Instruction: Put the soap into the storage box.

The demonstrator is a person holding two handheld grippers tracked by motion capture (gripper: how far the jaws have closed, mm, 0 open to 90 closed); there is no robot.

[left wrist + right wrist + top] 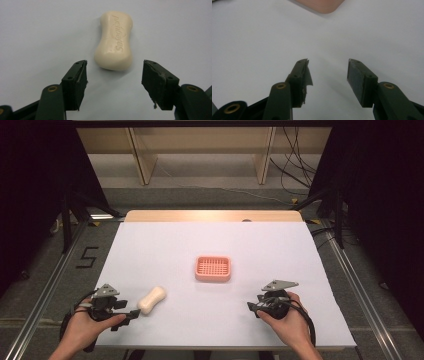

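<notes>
Your left gripper (131,314) sits near the front left corner of the white sheet (165,245), jaws spread apart with nothing between them. The bar of soap (151,300) lies flat on the sheet just ahead of those jaws and apart from them. In the left gripper view the soap (114,40) lies lengthwise, its near rounded end just beyond the gap between the tips, a little left of the gap's middle. The inner face of each jaw stands clear of the soap's sides, and bare sheet shows on both sides of the bar.

Your right gripper (251,307) rests near the front right of the sheet, well apart from the soap. Its jaws are also parted and hold nothing; in the right gripper view bare white sheet shows between them, and a corner of the pink soap dish (320,5) shows at the top edge, well ahead of the tips.

The soap dish (213,268) stands near the middle of the sheet, well apart from the soap and from both grippers. Open sheet runs between the soap and the dish. The sheet's front edge passes close under both of your hands, and its left edge lies near your left hand (86,327). Behind the dish the sheet reaches back to the wooden table edge (212,215).
</notes>
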